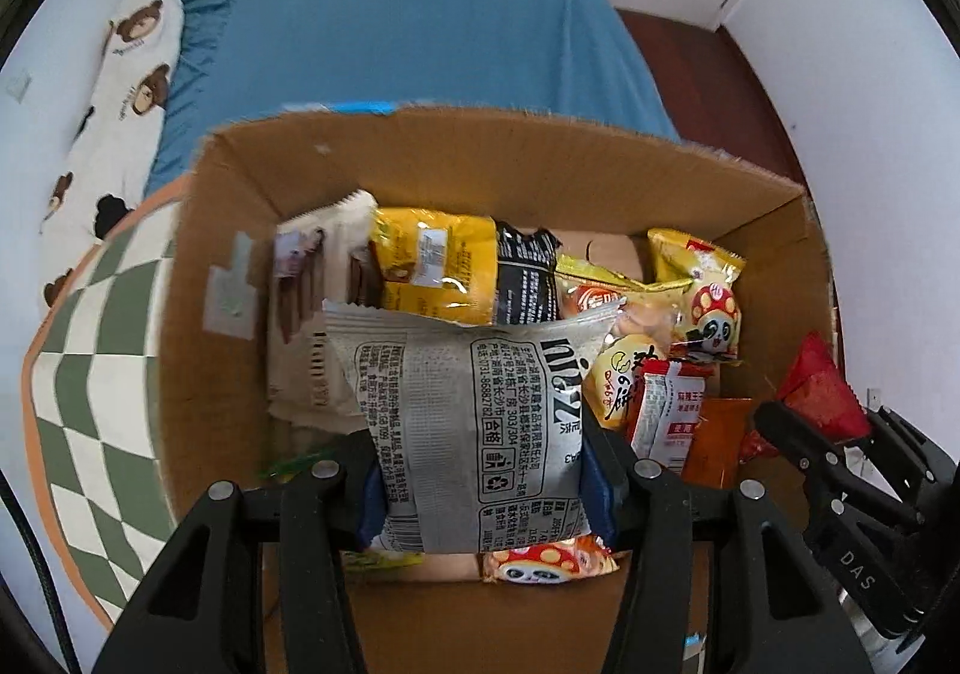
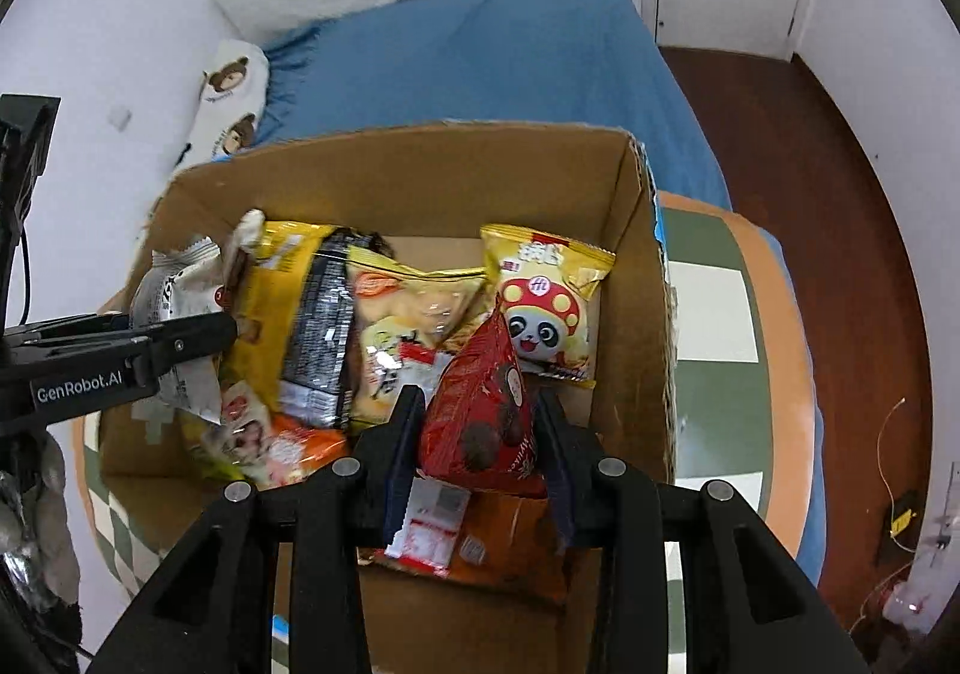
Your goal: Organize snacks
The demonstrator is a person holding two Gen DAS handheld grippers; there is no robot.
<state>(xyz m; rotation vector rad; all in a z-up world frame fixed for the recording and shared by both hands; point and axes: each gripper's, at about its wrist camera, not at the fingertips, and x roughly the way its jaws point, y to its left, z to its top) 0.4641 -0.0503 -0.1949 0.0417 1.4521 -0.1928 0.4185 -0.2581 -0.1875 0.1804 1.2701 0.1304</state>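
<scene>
An open cardboard box (image 1: 240, 230) (image 2: 636, 278) holds several snack packets. My left gripper (image 1: 480, 470) is shut on a grey-white packet (image 1: 474, 416) with black print, held over the box's near side; it also shows at the left of the right wrist view (image 2: 174, 302). My right gripper (image 2: 477, 422) is shut on a red packet (image 2: 480, 404) over the box's right part; the same red packet shows in the left wrist view (image 1: 822, 386). Yellow packets (image 1: 432, 266), a black packet (image 2: 321, 332) and a panda packet (image 2: 546, 302) lie inside.
The box stands on a green-and-white checked cushion with an orange rim (image 1: 90, 350) (image 2: 774, 326). Behind it is a bed with a blue sheet (image 1: 420, 26) and a bear-print pillow (image 1: 138, 56). Dark wood floor (image 2: 840, 164) lies to the right.
</scene>
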